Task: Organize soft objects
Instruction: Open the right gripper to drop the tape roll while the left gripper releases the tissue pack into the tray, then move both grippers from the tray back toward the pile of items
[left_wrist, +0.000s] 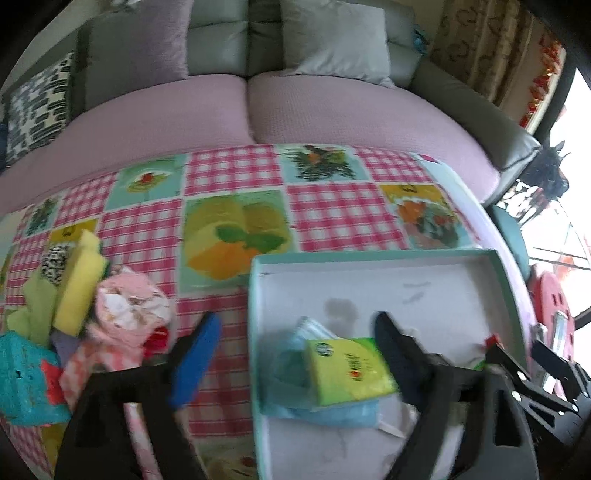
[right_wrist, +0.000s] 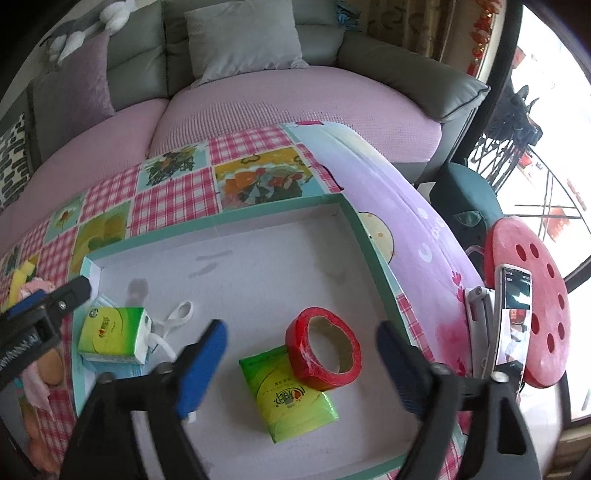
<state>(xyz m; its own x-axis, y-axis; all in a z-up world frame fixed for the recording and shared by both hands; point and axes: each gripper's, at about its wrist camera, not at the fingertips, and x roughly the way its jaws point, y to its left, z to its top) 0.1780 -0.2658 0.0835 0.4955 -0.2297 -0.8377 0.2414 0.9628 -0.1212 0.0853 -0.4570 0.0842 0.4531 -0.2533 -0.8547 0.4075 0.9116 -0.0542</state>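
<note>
A shallow white box with a teal rim (left_wrist: 369, 254) (right_wrist: 221, 218) sits on the checked cloth. My left gripper (left_wrist: 295, 356) is open above its left end, over a green tissue pack (left_wrist: 347, 369) (right_wrist: 114, 334) that lies on a blue face mask (left_wrist: 291, 373); the pads do not press it. My right gripper (right_wrist: 299, 369) is open over a red tape roll (right_wrist: 323, 350) that leans on a second green tissue pack (right_wrist: 288, 398), both lying free on the box floor. Left of the box is a pile with a yellow sponge (left_wrist: 79, 284), pink cloth (left_wrist: 129, 310) and teal item (left_wrist: 22, 373).
A sofa with pink seat covers (left_wrist: 332, 110) and grey pillows (right_wrist: 240, 37) runs behind the table. A purple blanket (right_wrist: 406, 221) covers the table's right end. A red stool (right_wrist: 535, 302) with a propped phone (right_wrist: 511, 317) stands at the right.
</note>
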